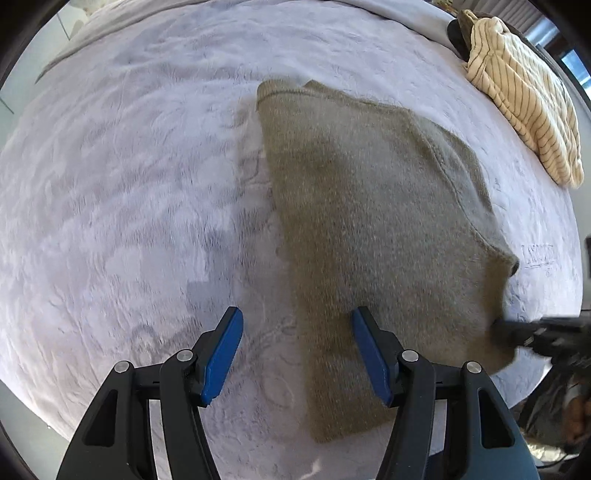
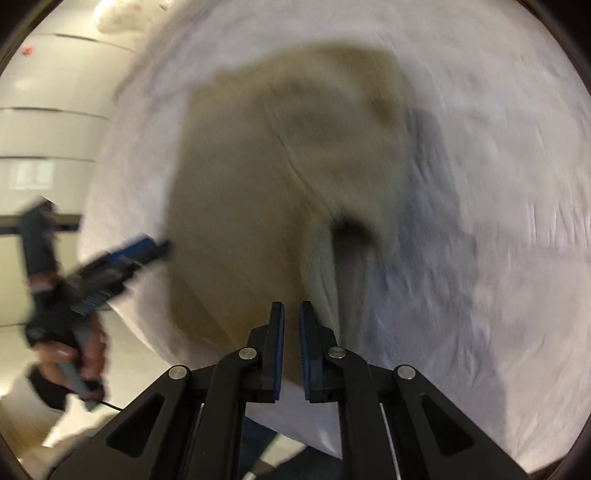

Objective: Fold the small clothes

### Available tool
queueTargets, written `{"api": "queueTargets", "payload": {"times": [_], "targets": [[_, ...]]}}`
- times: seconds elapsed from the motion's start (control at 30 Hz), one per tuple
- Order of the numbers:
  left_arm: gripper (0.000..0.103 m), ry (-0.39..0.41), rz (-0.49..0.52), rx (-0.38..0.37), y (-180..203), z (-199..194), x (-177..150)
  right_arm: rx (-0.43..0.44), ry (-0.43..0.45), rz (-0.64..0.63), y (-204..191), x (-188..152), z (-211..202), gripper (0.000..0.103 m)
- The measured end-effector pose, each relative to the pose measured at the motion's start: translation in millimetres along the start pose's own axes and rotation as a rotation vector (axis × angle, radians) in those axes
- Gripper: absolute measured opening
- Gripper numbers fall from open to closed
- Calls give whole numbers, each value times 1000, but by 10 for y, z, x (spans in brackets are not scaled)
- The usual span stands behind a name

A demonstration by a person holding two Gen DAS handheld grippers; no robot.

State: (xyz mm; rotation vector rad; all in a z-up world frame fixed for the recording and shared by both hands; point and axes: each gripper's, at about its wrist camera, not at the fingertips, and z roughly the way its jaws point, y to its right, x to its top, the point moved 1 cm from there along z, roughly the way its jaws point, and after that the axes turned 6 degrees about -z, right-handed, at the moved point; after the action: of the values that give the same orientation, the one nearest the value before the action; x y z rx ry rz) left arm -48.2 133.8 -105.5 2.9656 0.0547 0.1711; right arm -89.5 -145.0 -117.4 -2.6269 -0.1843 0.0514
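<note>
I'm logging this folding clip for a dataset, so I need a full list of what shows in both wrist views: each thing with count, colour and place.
knit garment: 1, olive-brown, spread flat on the bed, right of centre in the left wrist view
striped garment: 1, cream with dark stripes, bunched at the far right edge of the bed
blanket: 1, pale lilac-grey, plush, covering the bed under both garments
dark object: 1, blackish, partly hidden behind the striped garment; cannot tell what it is
left gripper: 1, black with blue fingers, wide open above the knit garment's near edge
right gripper: 1, black with blue fingers, nearly closed at the knit garment's edge; view is blurred, grip uncertain
</note>
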Motion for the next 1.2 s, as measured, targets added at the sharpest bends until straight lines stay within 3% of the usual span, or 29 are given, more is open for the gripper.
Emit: {"api": "queueTargets", "payload": {"times": [0.07,0.13,0.47,0.77,1.0,1.03,1.07,1.1,1.13,1.17,1.2], "targets": [[63,-8,-7,-7,-14,-2,7,-28,-32,32,101,-87,84,5],[63,-9,-10,-4,-15,-15,-1,-3,-25,85,151,-117,26,5],[63,3,-14,-18,35,-186,34,-78,70,110,100,42,-433,9],[63,12,-15,10,61,-274,84,-99,102,180,57,67,-399,9],[64,29,-17,54,68,-315,146,-172,117,191,-34,99,-418,9],[70,27,-19,56,61,-318,145,-189,120,186,-55,112,-428,9],[92,28,-24,58,62,-331,147,-200,121,182,-66,120,-436,10],[100,46,-28,60,58,-361,150,-216,123,175,-86,135,-443,11],[100,61,-29,65,68,-388,145,-229,126,170,-105,150,-449,15],[100,76,-22,71,77,-418,147,-236,128,167,-114,163,-452,36],[100,77,-19,70,83,-427,149,-245,133,164,-133,174,-461,63]]}}
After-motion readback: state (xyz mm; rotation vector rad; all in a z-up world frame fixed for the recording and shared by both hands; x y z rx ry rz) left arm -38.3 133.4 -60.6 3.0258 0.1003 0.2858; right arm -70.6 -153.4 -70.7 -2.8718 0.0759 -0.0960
